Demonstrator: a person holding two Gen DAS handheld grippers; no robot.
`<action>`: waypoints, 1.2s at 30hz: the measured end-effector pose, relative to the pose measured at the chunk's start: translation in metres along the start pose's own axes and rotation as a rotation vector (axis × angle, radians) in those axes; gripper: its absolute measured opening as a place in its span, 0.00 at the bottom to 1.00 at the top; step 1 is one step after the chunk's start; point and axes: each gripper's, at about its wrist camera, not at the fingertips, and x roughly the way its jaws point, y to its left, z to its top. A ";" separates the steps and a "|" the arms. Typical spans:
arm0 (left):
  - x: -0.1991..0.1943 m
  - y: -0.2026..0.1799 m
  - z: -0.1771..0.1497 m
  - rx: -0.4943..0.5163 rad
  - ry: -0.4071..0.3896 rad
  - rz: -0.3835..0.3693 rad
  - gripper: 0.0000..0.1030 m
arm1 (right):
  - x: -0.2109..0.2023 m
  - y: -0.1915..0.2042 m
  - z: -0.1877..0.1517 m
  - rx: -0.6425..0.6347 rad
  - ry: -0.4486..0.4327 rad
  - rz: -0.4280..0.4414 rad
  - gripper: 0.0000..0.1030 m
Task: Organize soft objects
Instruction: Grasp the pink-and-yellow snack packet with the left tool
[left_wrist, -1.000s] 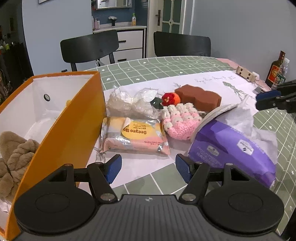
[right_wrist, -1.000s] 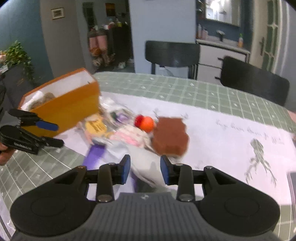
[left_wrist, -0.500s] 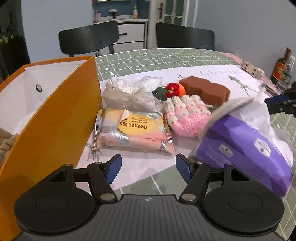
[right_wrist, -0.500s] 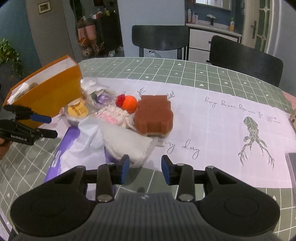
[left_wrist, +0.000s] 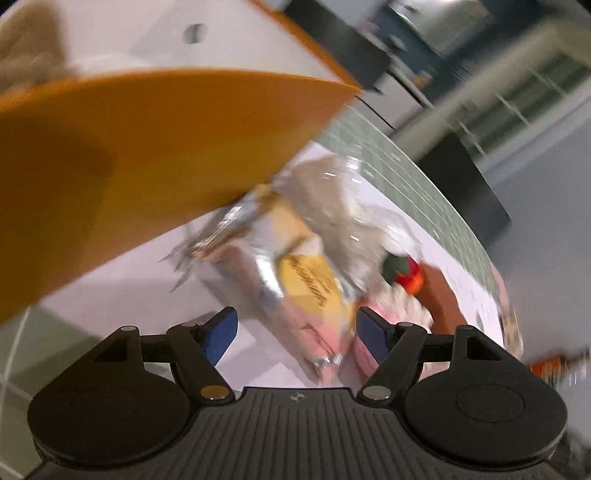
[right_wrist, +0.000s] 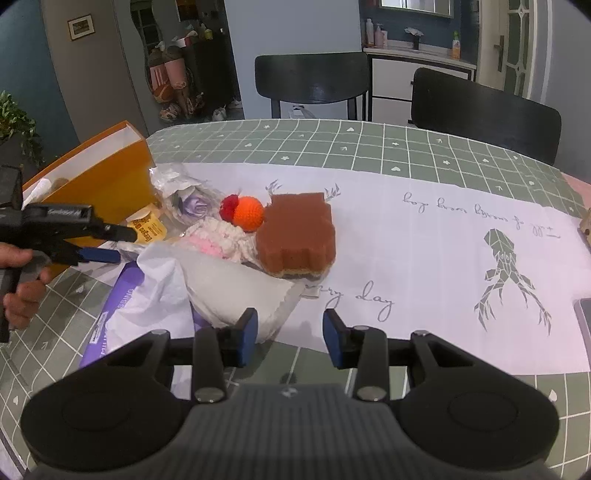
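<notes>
The soft things lie bunched together on a white printed runner over a green checked tablecloth, left of centre in the right wrist view. A brown sponge with a scalloped outline sits at the right end of the bunch, and a small orange and red crocheted ball touches its upper left corner. A pink and cream crocheted piece lies just left of the sponge, with a crinkled clear bag holding a purple flower behind it. A pink wet-wipe pack with a yellow label lies toward the orange box, which stands open at the far left edge of the bunch. A purple tissue pack, with white tissue spilling from its top, lies nearest the lower left. The left gripper has rolled, so its blurred view is tilted; its jaws have just been opening and stand spread wide, with the wipe pack between them but not pressed. The right gripper hangs with its jaws partly apart and nothing between them, the white tissue just beside its left finger. The runner to the right of the sponge lies bare, apart from its print, out to the right side of the frame.
</notes>
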 end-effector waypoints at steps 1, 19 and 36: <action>0.000 -0.001 0.000 -0.011 -0.011 0.000 0.83 | 0.000 0.001 0.000 -0.001 -0.002 0.002 0.38; 0.017 0.008 -0.005 -0.267 -0.104 0.013 0.24 | -0.001 0.004 -0.007 -0.016 0.002 0.021 0.39; -0.052 -0.013 0.004 0.192 -0.158 0.074 0.10 | -0.007 0.004 -0.005 -0.012 -0.016 0.012 0.39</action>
